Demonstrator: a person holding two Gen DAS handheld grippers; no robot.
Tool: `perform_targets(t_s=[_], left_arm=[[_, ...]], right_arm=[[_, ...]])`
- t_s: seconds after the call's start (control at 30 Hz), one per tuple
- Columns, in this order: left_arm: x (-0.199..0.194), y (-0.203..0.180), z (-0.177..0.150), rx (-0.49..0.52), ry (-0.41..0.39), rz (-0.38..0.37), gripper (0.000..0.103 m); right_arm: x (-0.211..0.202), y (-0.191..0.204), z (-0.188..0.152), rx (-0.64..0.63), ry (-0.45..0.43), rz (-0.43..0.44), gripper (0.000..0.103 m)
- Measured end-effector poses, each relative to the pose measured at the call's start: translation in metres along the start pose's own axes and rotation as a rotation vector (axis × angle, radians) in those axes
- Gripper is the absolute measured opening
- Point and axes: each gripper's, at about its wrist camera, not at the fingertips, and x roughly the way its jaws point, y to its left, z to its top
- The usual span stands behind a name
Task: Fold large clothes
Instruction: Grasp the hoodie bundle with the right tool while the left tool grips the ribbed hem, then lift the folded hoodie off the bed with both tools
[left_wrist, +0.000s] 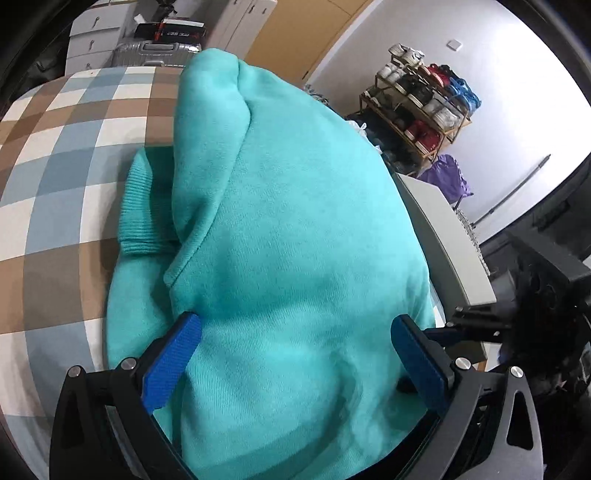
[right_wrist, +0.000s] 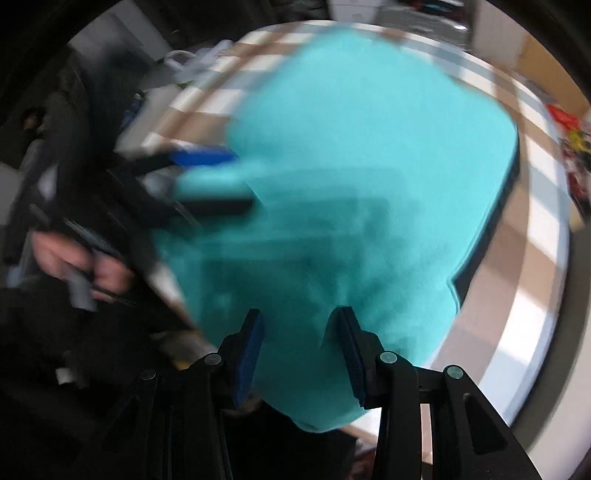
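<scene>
Checked bedding: your work surface is a bed cover in brown, blue-grey and white squares, and it fills the left of the left wrist view and rings the garment in the right wrist view.

Sweatshirt: your teal sweatshirt lies on that cover, bunched into a thick mound with layers lapped over one another; a ribbed cuff pokes out at its left side, resting on the checks.

Shoe rack: a wooden rack loaded with shoes stands against the white wall, well apart from the bed.

Purple bag: it sits just below the rack.

Suitcase: a silver case stands beyond the far edge of the bed.

Left gripper: your left gripper has its blue pads spread wide, one on either side of the teal fabric, and they do not pinch it.

Right gripper: your right gripper is partly parted with a fold of the teal cloth bunched between its pads; the picture is smeared, so I cannot tell whether the pads press on it.

Your left hand: your hand shows blurred at the left of the right wrist view, wrapped round the left tool's handle.
</scene>
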Motion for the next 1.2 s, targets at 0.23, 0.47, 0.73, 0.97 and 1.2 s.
perform_targets(t_s=[0.23, 0.47, 0.73, 0.97, 1.2], left_arm=[[0.000, -0.006, -0.004, 0.044, -0.006, 0.058, 0.099], [-0.001, 0.005, 0.000, -0.017, -0.004, 0.015, 0.099], [-0.020, 0.014, 0.004, -0.051, -0.011, -0.038, 0.100], [-0.065, 0.086, 0.022, -0.296, -0.124, -0.023, 0.100], [-0.002, 0.086, 0.038, -0.292, 0.099, -0.135, 0.100]], right_arm=[[-0.025, 0.009, -0.005, -0.004, -0.125, 0.011, 0.040], [-0.018, -0.005, -0.017, 0.108, -0.074, 0.165, 0.042], [0.004, -0.011, -0.009, 0.152, -0.084, 0.159, 0.024], [-0.061, -0.066, -0.028, 0.272, -0.409, 0.204, 0.086], [-0.015, -0.143, -0.011, 0.545, -0.400, 0.338, 0.086]])
